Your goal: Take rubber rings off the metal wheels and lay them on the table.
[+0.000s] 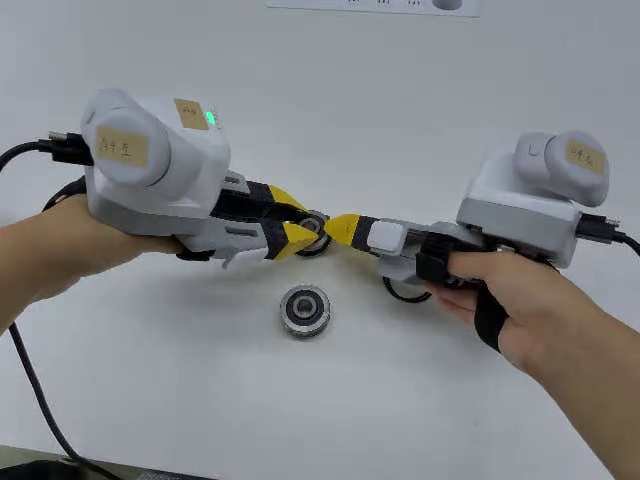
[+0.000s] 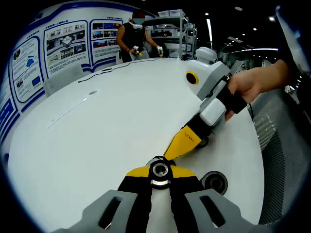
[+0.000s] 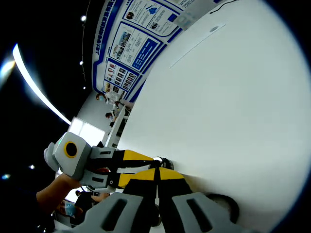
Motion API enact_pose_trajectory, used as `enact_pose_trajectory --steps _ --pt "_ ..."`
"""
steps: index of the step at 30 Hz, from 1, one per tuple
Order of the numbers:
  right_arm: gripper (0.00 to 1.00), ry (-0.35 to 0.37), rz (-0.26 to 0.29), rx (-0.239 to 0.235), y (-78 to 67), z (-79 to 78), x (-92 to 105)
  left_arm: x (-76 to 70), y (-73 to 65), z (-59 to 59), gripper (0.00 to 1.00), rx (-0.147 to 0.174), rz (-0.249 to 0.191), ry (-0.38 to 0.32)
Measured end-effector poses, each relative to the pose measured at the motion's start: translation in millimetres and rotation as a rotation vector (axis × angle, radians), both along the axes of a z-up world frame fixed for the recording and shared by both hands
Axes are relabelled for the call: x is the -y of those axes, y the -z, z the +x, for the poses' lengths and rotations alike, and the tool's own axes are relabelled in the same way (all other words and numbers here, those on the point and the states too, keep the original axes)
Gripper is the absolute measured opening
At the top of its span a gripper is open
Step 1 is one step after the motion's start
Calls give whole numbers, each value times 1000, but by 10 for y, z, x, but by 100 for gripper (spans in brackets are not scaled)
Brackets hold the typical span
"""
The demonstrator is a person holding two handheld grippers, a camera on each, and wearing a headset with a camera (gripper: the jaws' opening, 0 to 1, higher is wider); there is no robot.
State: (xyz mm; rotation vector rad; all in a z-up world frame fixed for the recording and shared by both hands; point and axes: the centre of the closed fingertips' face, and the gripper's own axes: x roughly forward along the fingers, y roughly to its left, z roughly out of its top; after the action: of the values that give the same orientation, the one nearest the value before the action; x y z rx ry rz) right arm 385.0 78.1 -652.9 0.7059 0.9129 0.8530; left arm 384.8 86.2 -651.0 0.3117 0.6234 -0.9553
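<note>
Two tan stickers (image 1: 122, 147) on the body of the left gripper (image 1: 305, 228) carry handwritten marks, too small to read. A tan label (image 1: 585, 155) on the right gripper (image 1: 335, 230) is likewise unreadable. Small dark print (image 2: 188, 138) on that gripper's yellow jaw is not legible. The text on the wall posters (image 2: 63, 41) cannot be made out.

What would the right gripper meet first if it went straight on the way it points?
The wheel clamped in the left gripper. The right gripper seems to have its tip at the wheel's rim, though actual contact is unclear.
</note>
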Motion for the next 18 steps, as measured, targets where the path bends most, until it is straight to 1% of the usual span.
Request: enact_pose_trajectory --steps 3,8,12,14,18 --pt "1 12 7 -12 3 4 -9 -2 1 3 13 1 0 0" --pt "1 12 7 -12 3 4 -23 -4 1 6 13 7 4 2" --pt "1 6 3 -2 -6 -3 -39 -4 0 6 13 6 7 3" --pt "1 -3 -5 13 -15 -7 -50 -4 0 6 13 5 7 4" --pt "1 -15 -1 14 -34 -18 -70 -3 -1 6 13 7 9 4"
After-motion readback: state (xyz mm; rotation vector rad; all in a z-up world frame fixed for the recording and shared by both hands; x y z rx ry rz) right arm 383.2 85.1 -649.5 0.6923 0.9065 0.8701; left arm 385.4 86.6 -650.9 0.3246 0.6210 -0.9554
